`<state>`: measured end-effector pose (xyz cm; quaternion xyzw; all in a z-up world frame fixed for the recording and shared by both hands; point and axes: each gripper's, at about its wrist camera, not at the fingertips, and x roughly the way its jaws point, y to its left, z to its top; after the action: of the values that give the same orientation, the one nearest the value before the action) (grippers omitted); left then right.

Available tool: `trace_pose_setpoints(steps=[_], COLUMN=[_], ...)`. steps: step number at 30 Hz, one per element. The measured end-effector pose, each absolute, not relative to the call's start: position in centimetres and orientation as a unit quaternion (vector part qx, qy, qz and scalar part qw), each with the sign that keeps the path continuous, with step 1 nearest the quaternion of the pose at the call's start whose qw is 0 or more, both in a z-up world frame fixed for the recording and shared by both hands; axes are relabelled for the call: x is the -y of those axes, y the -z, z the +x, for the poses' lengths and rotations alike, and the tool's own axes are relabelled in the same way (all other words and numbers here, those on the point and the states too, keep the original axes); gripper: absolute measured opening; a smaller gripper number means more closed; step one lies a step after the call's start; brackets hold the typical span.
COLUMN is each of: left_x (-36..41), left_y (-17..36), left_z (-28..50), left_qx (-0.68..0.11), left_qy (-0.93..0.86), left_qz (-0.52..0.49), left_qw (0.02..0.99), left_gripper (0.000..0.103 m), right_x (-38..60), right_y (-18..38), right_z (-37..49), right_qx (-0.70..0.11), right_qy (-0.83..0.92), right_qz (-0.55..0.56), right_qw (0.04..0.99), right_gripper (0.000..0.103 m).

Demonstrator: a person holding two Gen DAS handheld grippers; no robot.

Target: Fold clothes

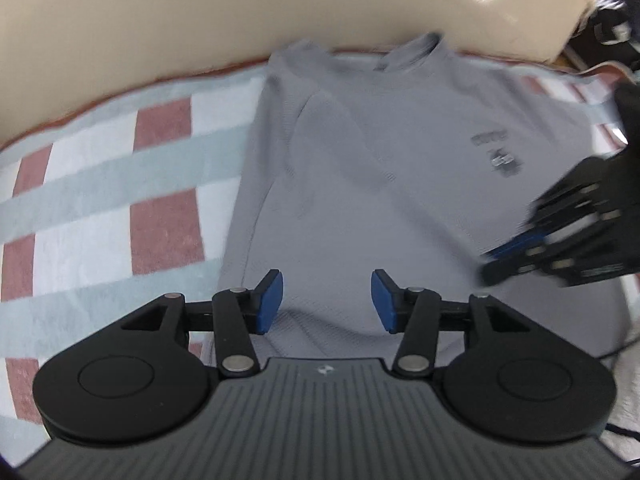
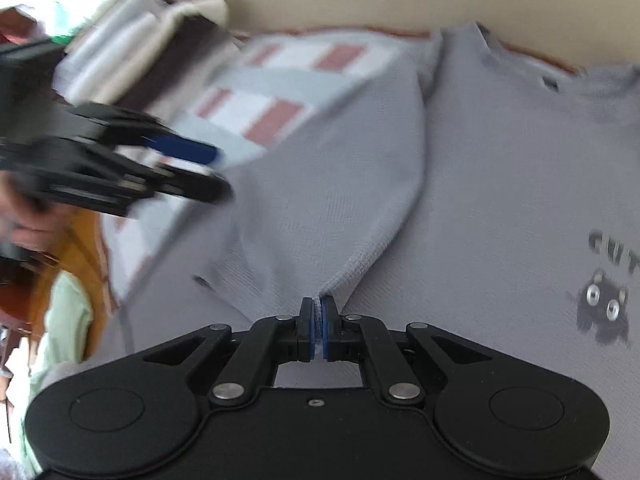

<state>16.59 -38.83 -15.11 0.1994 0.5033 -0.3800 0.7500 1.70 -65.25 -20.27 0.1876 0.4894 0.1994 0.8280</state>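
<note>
A grey sweatshirt [image 1: 380, 168] with a small dark cat print [image 1: 498, 152] lies flat on a checked blanket [image 1: 120, 184], collar toward the sofa back. Its left sleeve is folded across the chest. My left gripper [image 1: 327, 303] is open and empty, hovering over the shirt's lower hem. My right gripper [image 2: 318, 330] is shut on the ribbed cuff of the grey sleeve [image 2: 352, 184] and holds it lifted over the shirt body [image 2: 500, 200]. The right gripper shows blurred at the right edge of the left wrist view [image 1: 496, 260]. The left gripper shows blurred in the right wrist view [image 2: 216, 172].
A cream sofa back [image 1: 280, 4] runs behind the blanket. A stack of folded clothes [image 2: 136, 56] sits at the far left. Dark items [image 1: 616, 28] lie beyond the sofa arm. A hand and orange cloth [image 2: 76, 256] show at left.
</note>
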Motion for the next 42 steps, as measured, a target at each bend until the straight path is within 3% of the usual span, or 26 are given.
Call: trace_pose_setpoints(steps=[2, 7, 12, 23, 24, 26, 31, 33, 36, 38, 39, 40, 42], left_x=[38.6, 36.7, 35.4, 32.4, 32.1, 31.6, 31.0, 30.7, 30.6, 30.7, 30.7, 30.7, 30.3], left_y=[16.4, 17.9, 17.6, 17.4, 17.5, 17.7, 19.0, 19.4, 19.5, 19.5, 19.4, 19.3, 18.6], left_z=[16.5, 16.4, 16.9, 16.5, 16.5, 16.5, 16.9, 17.0, 16.8, 16.6, 16.6, 16.5, 16.4], left_qx=[-0.508, -0.511, -0.497, -0.495, -0.496, -0.497, -0.504, -0.503, -0.497, -0.494, -0.493, -0.494, -0.492], left_qy=[0.356, 0.328, 0.32, 0.324, 0.323, 0.322, 0.312, 0.315, 0.321, 0.325, 0.325, 0.323, 0.316], left_qz=[0.215, 0.209, 0.171, 0.133, 0.129, 0.118, 0.111, 0.107, 0.112, 0.125, 0.128, 0.13, 0.12], left_qw=[0.754, 0.767, 0.788, 0.795, 0.796, 0.797, 0.798, 0.797, 0.799, 0.797, 0.797, 0.797, 0.802], left_gripper=[0.048, 0.048, 0.048, 0.049, 0.049, 0.049, 0.049, 0.049, 0.049, 0.049, 0.049, 0.049, 0.049], right_x=[66.2, 68.7, 69.8, 68.0, 68.0, 68.1, 68.2, 69.0, 67.6, 66.3, 65.7, 65.9, 67.0], right_y=[20.3, 19.8, 20.8, 24.2, 23.8, 22.8, 20.4, 20.9, 21.9, 22.7, 23.1, 23.1, 22.4], right_z=[1.3, 2.4, 8.1, 16.9, 17.4, 18.4, 20.8, 22.0, 23.2, 23.8, 24.1, 23.9, 22.6], right_qx=[-0.476, -0.404, -0.347, -0.401, -0.395, -0.377, -0.33, -0.344, -0.389, -0.407, -0.414, -0.415, -0.394], right_qy=[-0.216, -0.11, -0.076, -0.081, -0.1, -0.141, -0.242, -0.237, -0.197, -0.158, -0.138, -0.123, -0.093], right_qz=[0.208, 0.255, 0.326, 0.319, 0.317, 0.312, 0.296, 0.321, 0.234, 0.174, 0.145, 0.137, 0.181], right_qw=[0.826, 0.872, 0.876, 0.855, 0.856, 0.86, 0.863, 0.85, 0.869, 0.883, 0.888, 0.891, 0.896], right_gripper=[0.011, 0.053, 0.053, 0.062, 0.06, 0.012, 0.009, 0.009, 0.01, 0.032, 0.048, 0.054, 0.057])
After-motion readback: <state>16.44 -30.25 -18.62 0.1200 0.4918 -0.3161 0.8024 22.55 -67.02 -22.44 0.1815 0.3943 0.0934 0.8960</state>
